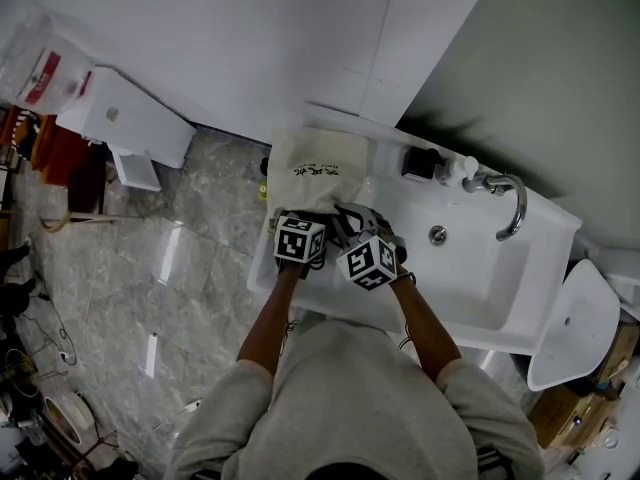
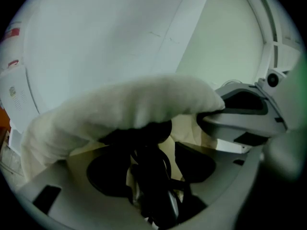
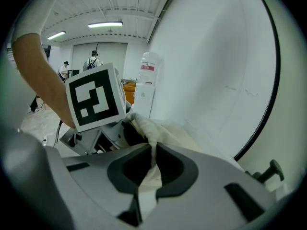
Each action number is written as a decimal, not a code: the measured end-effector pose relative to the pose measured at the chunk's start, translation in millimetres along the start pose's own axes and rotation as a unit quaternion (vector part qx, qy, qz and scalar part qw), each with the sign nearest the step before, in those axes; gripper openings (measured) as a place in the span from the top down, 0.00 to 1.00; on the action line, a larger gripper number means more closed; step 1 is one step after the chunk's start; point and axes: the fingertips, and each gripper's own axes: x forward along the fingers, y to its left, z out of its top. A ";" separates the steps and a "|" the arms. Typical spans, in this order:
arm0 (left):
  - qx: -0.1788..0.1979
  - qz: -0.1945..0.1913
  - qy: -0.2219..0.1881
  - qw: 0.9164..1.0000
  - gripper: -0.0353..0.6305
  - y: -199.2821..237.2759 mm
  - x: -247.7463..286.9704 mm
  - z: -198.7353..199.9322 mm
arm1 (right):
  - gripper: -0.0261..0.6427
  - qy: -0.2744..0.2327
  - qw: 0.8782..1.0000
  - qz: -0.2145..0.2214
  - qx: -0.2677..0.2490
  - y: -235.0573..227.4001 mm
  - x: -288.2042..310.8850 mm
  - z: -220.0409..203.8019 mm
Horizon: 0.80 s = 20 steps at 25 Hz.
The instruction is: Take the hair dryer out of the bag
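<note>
Left gripper (image 2: 151, 176): jaws at full spread, nose tipped down into the mouth of the bag (image 2: 134, 107). Nothing clamped. A dark body with a looped black cord (image 2: 149, 152) sits between the 2 pads, inside the opening; I read it as the hair dryer. Whether a pad touches it cannot be told.

Right gripper (image 3: 153, 159): jaws pinched together on a fold of the bag's upper lip, holding that lip up so the mouth gapes. In its view the left gripper's marker cube (image 3: 93, 97) sits just beyond the lifted cloth.

Head view: both grippers are side by side at the near end of the cream bag, which lies flat on the white counter (image 1: 265, 268) left of the sink basin (image 1: 520, 308), with the faucet (image 1: 510, 203) at the far side.

Progress, judged:
1. Bag opened: done.
2. Dryer reached: underway.
3. Grasp on the dryer: not yet.
4. Dryer drawn clear of the bag: not yet; it lies wholly within the cloth.
</note>
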 end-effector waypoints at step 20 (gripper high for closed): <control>-0.010 0.010 0.058 0.998 0.56 6.8 21.2 -12.8 | 0.93 0.004 1.000 0.004 0.009 -1.4 4.5 -2.8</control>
